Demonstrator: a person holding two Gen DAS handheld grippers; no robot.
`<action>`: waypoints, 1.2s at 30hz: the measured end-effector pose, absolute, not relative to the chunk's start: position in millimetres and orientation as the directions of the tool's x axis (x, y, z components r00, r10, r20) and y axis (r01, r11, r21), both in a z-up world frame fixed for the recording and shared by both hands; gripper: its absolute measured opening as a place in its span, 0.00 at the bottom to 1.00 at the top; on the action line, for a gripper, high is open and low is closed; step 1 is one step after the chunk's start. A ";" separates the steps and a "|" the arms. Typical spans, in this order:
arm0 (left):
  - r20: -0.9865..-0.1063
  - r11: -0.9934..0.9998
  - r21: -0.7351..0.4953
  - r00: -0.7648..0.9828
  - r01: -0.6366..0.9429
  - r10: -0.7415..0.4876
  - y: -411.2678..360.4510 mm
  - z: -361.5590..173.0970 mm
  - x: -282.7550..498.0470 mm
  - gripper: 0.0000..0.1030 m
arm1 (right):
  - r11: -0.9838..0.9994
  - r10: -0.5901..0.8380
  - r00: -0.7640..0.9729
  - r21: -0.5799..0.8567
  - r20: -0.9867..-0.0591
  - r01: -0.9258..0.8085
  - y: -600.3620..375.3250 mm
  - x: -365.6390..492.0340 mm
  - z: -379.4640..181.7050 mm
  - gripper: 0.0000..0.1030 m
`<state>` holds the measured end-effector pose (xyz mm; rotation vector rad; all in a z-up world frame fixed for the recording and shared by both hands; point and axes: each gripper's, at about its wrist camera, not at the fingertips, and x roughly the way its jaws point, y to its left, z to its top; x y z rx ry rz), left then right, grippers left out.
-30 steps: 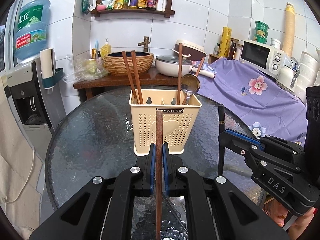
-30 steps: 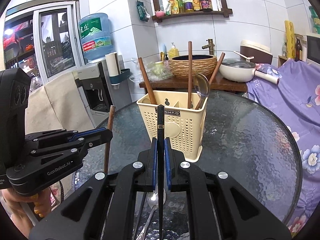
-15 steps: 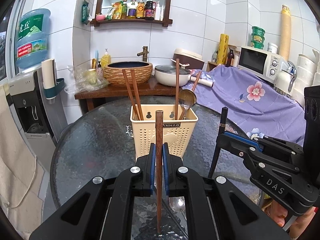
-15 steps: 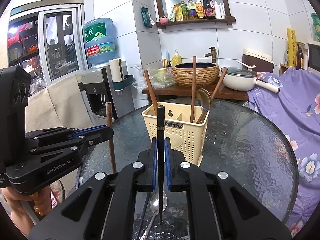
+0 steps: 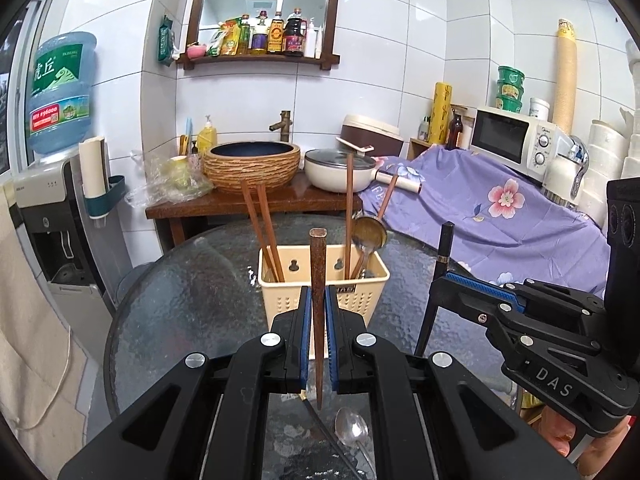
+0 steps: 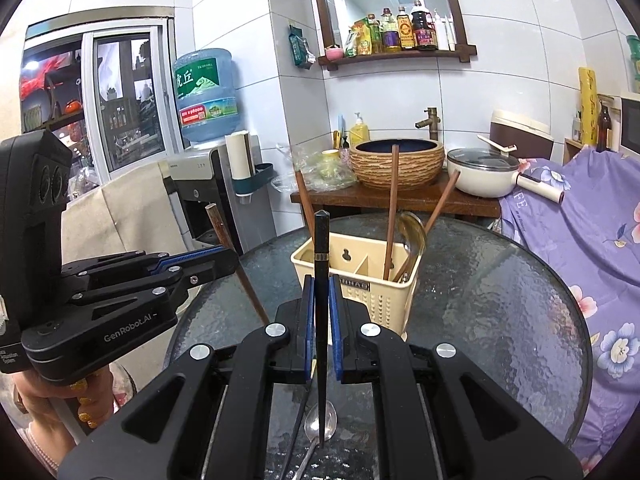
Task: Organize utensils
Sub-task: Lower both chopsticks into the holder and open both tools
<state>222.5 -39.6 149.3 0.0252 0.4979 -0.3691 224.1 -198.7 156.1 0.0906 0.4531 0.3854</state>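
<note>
A cream utensil holder (image 5: 360, 300) (image 6: 384, 304) stands on the round glass table (image 5: 192, 300). It holds brown chopsticks (image 5: 260, 232) on its left and a brown chopstick and a ladle (image 5: 370, 234) on its right. My left gripper (image 5: 318, 308) is shut on a brown chopstick (image 5: 318, 264), held upright in front of the holder. My right gripper (image 6: 321, 296) is shut on a black chopstick (image 6: 321, 248), also upright; it shows at the right of the left wrist view (image 5: 440, 264). A metal spoon (image 5: 352, 432) (image 6: 320, 426) and a black chopstick (image 5: 328, 436) lie on the table below the grippers.
A wooden side table (image 5: 224, 204) behind carries a woven basin (image 5: 252, 164) and a white pot (image 5: 340, 170). A purple flowered cloth (image 5: 500, 208) covers the counter at right, with a microwave (image 5: 512, 144). A water dispenser (image 5: 52, 216) stands at left.
Both grippers have risen and pulled back from the holder, each keeping its chopstick upright. The spoon and the black chopstick on the table have come into view below them.
</note>
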 end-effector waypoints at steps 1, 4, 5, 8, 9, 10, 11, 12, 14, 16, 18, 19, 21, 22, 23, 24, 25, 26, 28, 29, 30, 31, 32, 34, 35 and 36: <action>-0.471 0.933 -0.067 0.813 0.354 -0.343 -40.0 150.7 223.5 0.06 | 0.922 0.387 0.827 0.172 -0.408 -0.346 -199.0 225.5 159.3 0.08; -0.466 0.930 -0.074 0.812 0.361 -0.352 -39.7 158.9 228.6 0.06 | 0.920 0.393 0.828 0.171 -0.399 -0.354 -199.3 229.1 171.0 0.08; -0.462 0.928 -0.076 0.812 0.364 -0.357 -39.3 162.7 230.1 0.06 | 0.919 0.394 0.830 0.170 -0.395 -0.356 -199.4 229.9 174.5 0.08; -0.448 0.925 -0.079 0.815 0.372 -0.366 -39.9 176.1 233.4 0.06 | 0.920 0.392 0.839 0.160 -0.378 -0.358 -200.3 234.4 190.4 0.08; -0.445 0.923 -0.082 0.815 0.376 -0.372 -39.8 181.1 235.3 0.06 | 0.920 0.393 0.840 0.161 -0.374 -0.359 -200.5 236.2 194.6 0.08; -0.443 0.920 -0.090 0.813 0.381 -0.379 -39.5 185.9 237.9 0.06 | 0.919 0.395 0.840 0.164 -0.371 -0.359 -201.4 239.3 199.5 0.08; -0.442 0.918 -0.095 0.810 0.384 -0.385 -39.2 189.9 239.8 0.06 | 0.918 0.397 0.840 0.170 -0.370 -0.360 -202.6 243.8 205.8 0.08; -0.441 0.916 -0.104 0.807 0.388 -0.392 -38.6 195.1 242.7 0.06 | 0.918 0.397 0.841 0.173 -0.368 -0.358 -203.4 246.8 210.2 0.08; -0.433 0.912 -0.113 0.807 0.394 -0.402 -38.1 207.0 247.8 0.06 | 0.918 0.395 0.845 0.178 -0.361 -0.353 -205.6 254.6 222.2 0.08; -0.411 0.912 -0.112 0.817 0.396 -0.405 -37.5 223.0 249.8 0.06 | 0.917 0.398 0.848 0.183 -0.350 -0.355 -206.6 261.9 236.5 0.08; -0.393 0.909 -0.108 0.823 0.402 -0.410 -38.2 237.9 250.6 0.06 | 0.919 0.393 0.854 0.177 -0.340 -0.352 -206.7 269.2 250.9 0.08; -0.383 0.909 -0.105 0.827 0.403 -0.411 -38.9 246.7 251.8 0.06 | 0.923 0.384 0.862 0.171 -0.332 -0.345 -207.1 271.8 257.2 0.08; -0.369 0.909 -0.112 0.832 0.402 -0.413 -39.5 258.9 255.4 0.06 | 0.930 0.367 0.877 0.160 -0.312 -0.332 -207.6 278.4 270.5 0.08; -0.360 0.913 -0.111 0.840 0.393 -0.406 -39.9 267.2 259.3 0.06 | 0.931 0.362 0.881 0.159 -0.304 -0.328 -208.0 282.0 276.3 0.08; -0.352 0.917 -0.111 0.848 0.383 -0.396 -40.0 272.2 262.9 0.06 | 0.934 0.355 0.889 0.155 -0.290 -0.322 -208.0 286.6 283.0 0.08; -0.343 0.923 -0.109 0.858 0.369 -0.383 -40.3 277.6 267.0 0.06 | 0.938 0.345 0.895 0.146 -0.281 -0.316 -206.7 290.3 287.8 0.08; -0.334 0.930 -0.107 0.868 0.352 -0.367 -40.8 282.4 272.2 0.06 | 0.942 0.334 0.902 0.135 -0.272 -0.308 -206.0 293.9 291.3 0.08; -0.327 0.935 -0.109 0.876 0.338 -0.355 -41.0 284.9 276.7 0.06 | 0.947 0.318 0.911 0.125 -0.261 -0.295 -205.0 299.3 294.9 0.08; -0.320 0.943 -0.112 0.888 0.312 -0.332 -42.4 288.0 287.7 0.06 | 0.950 0.310 0.916 0.122 -0.256 -0.287 -203.9 308.0 296.6 0.08; -0.319 0.945 -0.115 0.890 0.305 -0.326 -42.6 287.9 292.2 0.06 | 0.951 0.305 0.918 0.123 -0.254 -0.282 -203.2 314.2 295.6 0.08; -0.319 0.948 -0.119 0.893 0.295 -0.318 -43.5 287.1 297.3 0.06 | 0.953 0.300 0.920 0.122 -0.252 -0.278 -202.7 317.9 294.4 0.08; -0.319 0.950 -0.124 0.895 0.286 -0.312 -44.1 285.3 302.6 0.06 | 0.955 0.295 0.922 0.118 -0.251 -0.273 -201.8 322.0 292.0 0.08; -0.322 0.951 -0.128 0.895 0.280 -0.307 -45.3 281.6 308.6 0.06 | 0.957 0.288 0.924 0.113 -0.250 -0.267 -200.8 326.3 288.3 0.08; -0.337 0.957 -0.128 0.896 0.261 -0.289 -47.9 271.3 320.1 0.06 | 0.961 0.276 0.927 0.106 -0.253 -0.257 -198.9 333.0 278.4 0.08; -0.345 0.957 -0.134 0.893 0.256 -0.288 -48.2 265.1 324.4 0.06 | 0.961 0.275 0.926 0.107 -0.259 -0.256 -198.4 335.2 273.7 0.08; -0.356 0.955 -0.144 0.887 0.257 -0.293 -48.1 259.1 328.8 0.06 | 0.961 0.276 0.923 0.110 -0.269 -0.255 -198.4 339.2 266.2 0.08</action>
